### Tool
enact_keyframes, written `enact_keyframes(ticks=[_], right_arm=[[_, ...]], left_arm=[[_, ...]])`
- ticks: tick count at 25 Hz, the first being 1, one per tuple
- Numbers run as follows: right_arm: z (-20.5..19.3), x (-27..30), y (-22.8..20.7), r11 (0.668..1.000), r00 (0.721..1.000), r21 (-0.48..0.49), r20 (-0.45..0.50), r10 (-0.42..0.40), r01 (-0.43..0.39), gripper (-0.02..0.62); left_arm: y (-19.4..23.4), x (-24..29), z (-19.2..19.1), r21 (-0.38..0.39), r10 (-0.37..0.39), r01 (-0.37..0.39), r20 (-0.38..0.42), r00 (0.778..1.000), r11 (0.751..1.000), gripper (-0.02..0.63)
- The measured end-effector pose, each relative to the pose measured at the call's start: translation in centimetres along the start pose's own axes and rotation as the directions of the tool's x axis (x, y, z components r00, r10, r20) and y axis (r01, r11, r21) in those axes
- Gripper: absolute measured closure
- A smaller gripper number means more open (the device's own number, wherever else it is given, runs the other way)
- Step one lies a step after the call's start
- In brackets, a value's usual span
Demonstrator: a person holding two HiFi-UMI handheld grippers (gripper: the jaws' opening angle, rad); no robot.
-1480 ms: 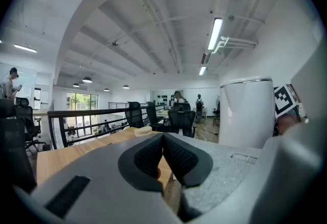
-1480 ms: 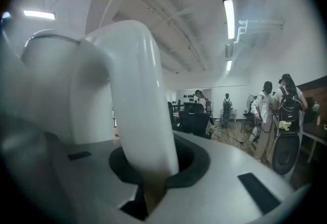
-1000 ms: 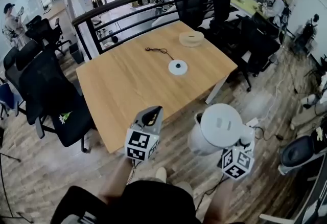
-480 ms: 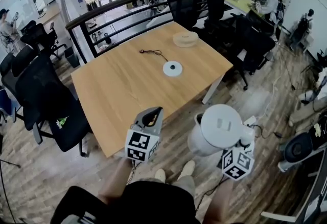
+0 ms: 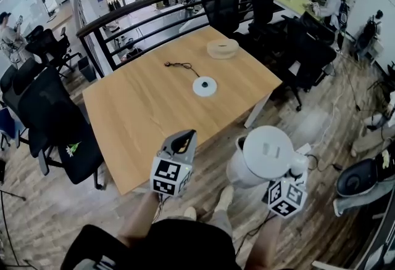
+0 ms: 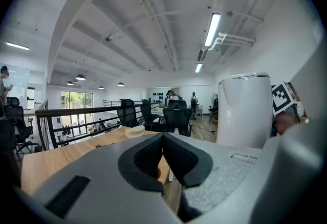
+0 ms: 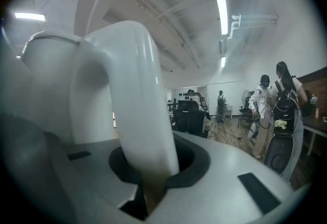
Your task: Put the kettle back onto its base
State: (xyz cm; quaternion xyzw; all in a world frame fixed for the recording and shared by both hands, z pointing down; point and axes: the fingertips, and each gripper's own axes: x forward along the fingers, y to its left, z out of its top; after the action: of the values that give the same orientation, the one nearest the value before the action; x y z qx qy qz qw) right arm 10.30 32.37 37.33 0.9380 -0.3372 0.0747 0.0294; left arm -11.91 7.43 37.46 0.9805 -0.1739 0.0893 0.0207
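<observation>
1. The right hand-held gripper (image 7: 152, 178) is clamped on the handle of the white kettle (image 5: 262, 155), which hangs in the air off the counter's (image 5: 145, 118) near edge.
2. The left hand-held gripper (image 6: 163, 139) is closed and empty.
3. The round base (image 5: 205, 86) lies toward the counter's far side, with its cord (image 5: 179, 66) beside it.

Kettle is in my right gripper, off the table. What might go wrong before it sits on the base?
The right gripper clamps only the handle, so the kettle may swing or tilt. The base lies well in from the near edge of the table, which the kettle's bottom might clip on the way. The base is small; an off-centre landing might shove it.
</observation>
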Motion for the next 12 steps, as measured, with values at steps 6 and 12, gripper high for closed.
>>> enact_keyframes(ticks=[6,12], right_arm=[[0.1,5.2,-1.9,1.0,1.0,0.005,-0.007,0.029,-0.029,0.549],[0.4,10.5,-3.5,0.998,0.998,-0.001,-0.013,0.065,-0.065,0.549]], left_arm=[[-0.4,4.9,-0.2,-0.01,0.024,-0.025,-0.018,1.0,1.0,0.603],[-1.0,9.6,0.4,-0.015,0.05,-0.05,-0.03,0.998,0.999,0.603]])
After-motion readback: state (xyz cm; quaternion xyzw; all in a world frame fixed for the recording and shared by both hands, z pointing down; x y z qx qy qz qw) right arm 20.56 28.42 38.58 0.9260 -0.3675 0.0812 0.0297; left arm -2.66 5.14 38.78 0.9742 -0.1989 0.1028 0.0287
